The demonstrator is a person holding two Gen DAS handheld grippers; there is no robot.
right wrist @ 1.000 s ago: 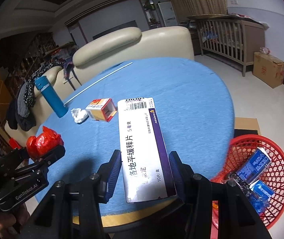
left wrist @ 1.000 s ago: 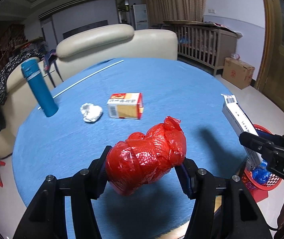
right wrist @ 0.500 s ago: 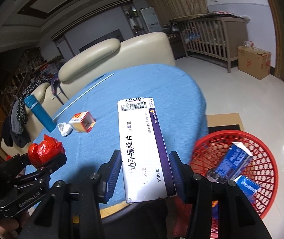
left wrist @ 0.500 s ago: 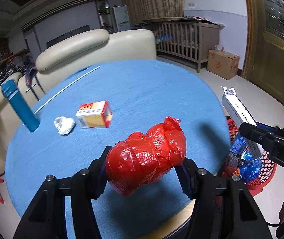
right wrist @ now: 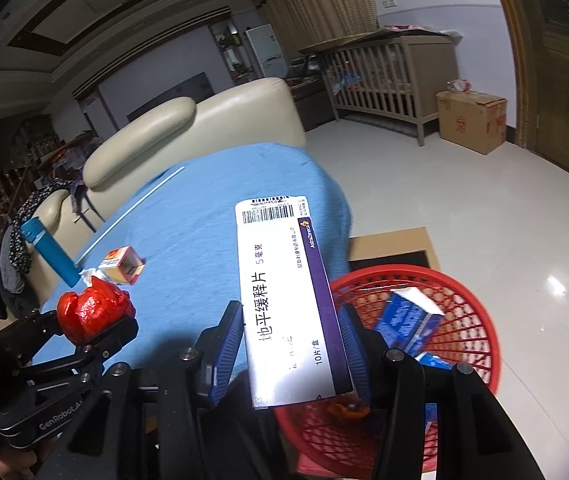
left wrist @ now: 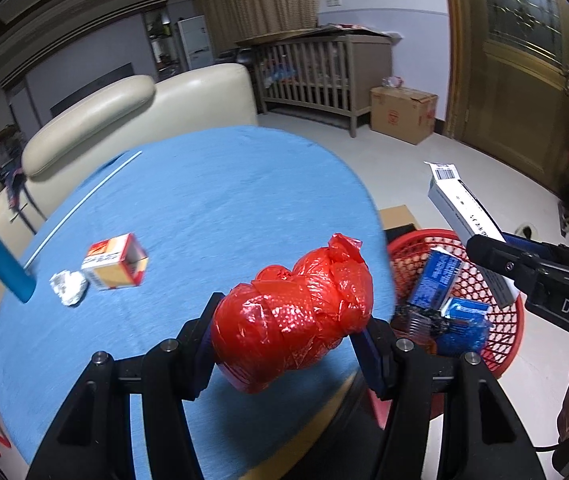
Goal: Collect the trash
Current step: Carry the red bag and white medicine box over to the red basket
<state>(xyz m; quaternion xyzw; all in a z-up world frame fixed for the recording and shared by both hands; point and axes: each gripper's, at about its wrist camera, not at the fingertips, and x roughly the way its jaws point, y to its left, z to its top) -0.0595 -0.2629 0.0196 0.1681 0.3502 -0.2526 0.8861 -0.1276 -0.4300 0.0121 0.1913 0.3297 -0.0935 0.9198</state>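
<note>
The red basket (right wrist: 464,292) lies right of and below the white medicine box (right wrist: 284,300) clamped in the right gripper (right wrist: 290,344), the nearer one; the red bag (left wrist: 292,316) (crumpled plastic) is pinched in the left gripper (left wrist: 288,344).

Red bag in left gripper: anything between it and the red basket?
Nothing visible does. The left gripper holds the red bag above the table's near edge; the red basket sits on the floor just past that edge, top open, with blue packets inside. The right gripper's white box hangs to the side.
</note>
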